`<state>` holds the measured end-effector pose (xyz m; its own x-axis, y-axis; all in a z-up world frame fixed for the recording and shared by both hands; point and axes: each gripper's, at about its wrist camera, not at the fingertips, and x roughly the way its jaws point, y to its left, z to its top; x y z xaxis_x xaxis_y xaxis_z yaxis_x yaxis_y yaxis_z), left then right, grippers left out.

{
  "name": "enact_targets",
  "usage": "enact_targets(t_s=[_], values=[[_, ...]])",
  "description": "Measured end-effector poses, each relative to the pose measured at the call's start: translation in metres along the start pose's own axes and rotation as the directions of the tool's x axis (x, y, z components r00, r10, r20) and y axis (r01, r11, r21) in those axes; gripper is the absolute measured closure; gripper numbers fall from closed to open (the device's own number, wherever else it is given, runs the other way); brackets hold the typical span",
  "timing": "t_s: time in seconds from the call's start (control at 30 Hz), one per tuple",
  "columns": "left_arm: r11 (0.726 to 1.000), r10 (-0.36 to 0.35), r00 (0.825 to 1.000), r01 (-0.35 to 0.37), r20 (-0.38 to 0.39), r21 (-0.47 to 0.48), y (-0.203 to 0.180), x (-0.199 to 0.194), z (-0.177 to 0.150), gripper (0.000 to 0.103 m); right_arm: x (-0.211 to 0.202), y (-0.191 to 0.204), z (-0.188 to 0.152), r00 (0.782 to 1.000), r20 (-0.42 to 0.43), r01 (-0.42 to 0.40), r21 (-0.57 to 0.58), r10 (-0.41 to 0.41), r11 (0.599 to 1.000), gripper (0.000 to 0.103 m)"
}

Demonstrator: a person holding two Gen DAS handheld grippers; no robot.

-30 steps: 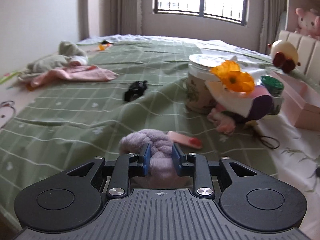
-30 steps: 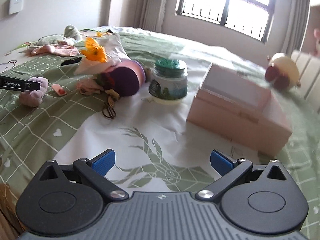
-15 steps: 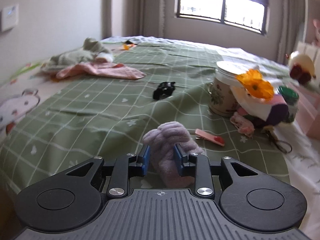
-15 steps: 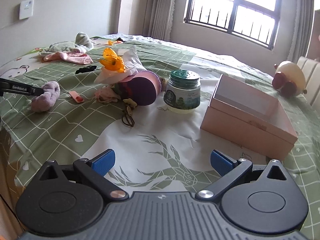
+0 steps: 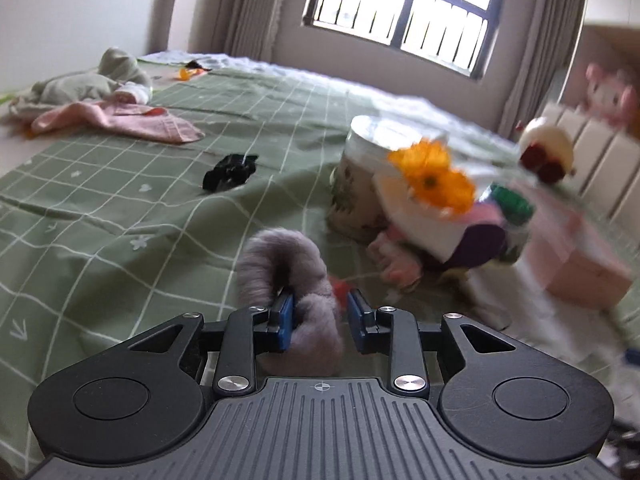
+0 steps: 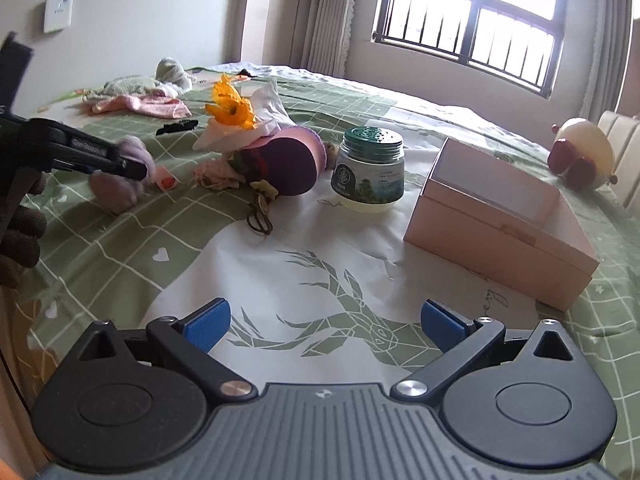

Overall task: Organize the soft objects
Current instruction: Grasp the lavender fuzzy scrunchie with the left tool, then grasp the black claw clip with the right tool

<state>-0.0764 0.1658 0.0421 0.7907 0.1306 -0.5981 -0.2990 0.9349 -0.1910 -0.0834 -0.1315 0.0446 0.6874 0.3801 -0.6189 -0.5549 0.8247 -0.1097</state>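
Note:
My left gripper [image 5: 320, 314] is shut on a fluffy lilac scrunchie [image 5: 288, 268] and holds it just above the green checked bedspread. In the right wrist view the same gripper [image 6: 132, 168] and scrunchie [image 6: 116, 188] are at the far left. An open pink box [image 6: 500, 216] sits on the bed to the right; it also shows in the left wrist view [image 5: 576, 260]. My right gripper [image 6: 322, 322] is open and empty, low over the white deer print, apart from every object.
A purple pouch with an orange flower [image 6: 280, 160], a green-lidded jar [image 6: 370, 168], a floral tin [image 5: 360, 184], a pink hair clip [image 6: 166, 178], a black scrunchie [image 5: 230, 172], pink and grey cloths [image 5: 112, 116] and a round plush [image 6: 580, 160] lie on the bed.
My left gripper has lifted the lilac scrunchie off the bedspread and swung right toward the pouch and box. The right gripper stayed open and moved little.

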Motion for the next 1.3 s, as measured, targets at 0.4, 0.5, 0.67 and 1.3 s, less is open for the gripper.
enact_targets(t_s=[0.4,0.5,0.67,1.3], values=[[0.982,-0.058,0.994,0.074,0.095,-0.172,0.076,-0.053,0.015,0.082,0.022,0.053,0.119,0.979,0.002,-0.201,-0.093,0.202,0.975,0.014],[0.987,0.019,0.992,0.000,0.122,-0.161,0.104,-0.069,0.027,0.082,0.055,0.093,0.183,0.954,-0.078,-0.298,-0.098,0.291,0.950,0.034],[0.979,0.032,0.989,-0.001,0.147,-0.205,0.151,-0.063,0.041,0.082,0.143,0.162,0.266,0.917,-0.232,-0.341,-0.035,0.324,0.939,0.040],[0.990,0.012,0.995,0.001,0.097,-0.138,0.157,0.003,0.079,0.082,0.201,0.171,0.316,0.908,-0.332,-0.264,0.024,0.256,0.964,0.066]])
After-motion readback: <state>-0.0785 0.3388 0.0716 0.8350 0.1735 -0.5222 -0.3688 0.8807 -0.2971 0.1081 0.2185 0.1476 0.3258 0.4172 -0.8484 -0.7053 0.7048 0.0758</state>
